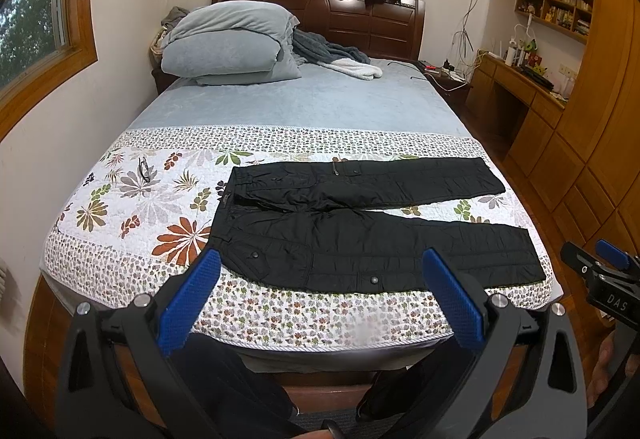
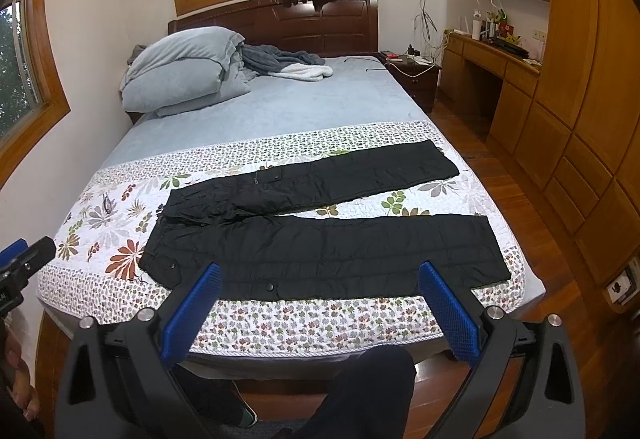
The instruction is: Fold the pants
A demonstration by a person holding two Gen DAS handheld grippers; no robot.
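Both your left gripper (image 1: 320,291) and right gripper (image 2: 319,295) hang wide open and empty before the flat pants (image 1: 360,235), so no fold is begun; next, bring the near leg (image 2: 340,251) over the far leg (image 2: 320,175)

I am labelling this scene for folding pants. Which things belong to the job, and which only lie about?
For the job:
black quilted pants spread flat
left gripper, open
right gripper, open
floral patchwork quilt beneath

Lying about:
folded light blue duvet
grey and white fleece blanket
spectacles

L tongs (image 1: 320,279): wide open, nothing held, level, pointing fwd.
R tongs (image 2: 320,293): wide open, nothing held, level.
Legs (image 2: 360,391): dark trousers, below both tongs.
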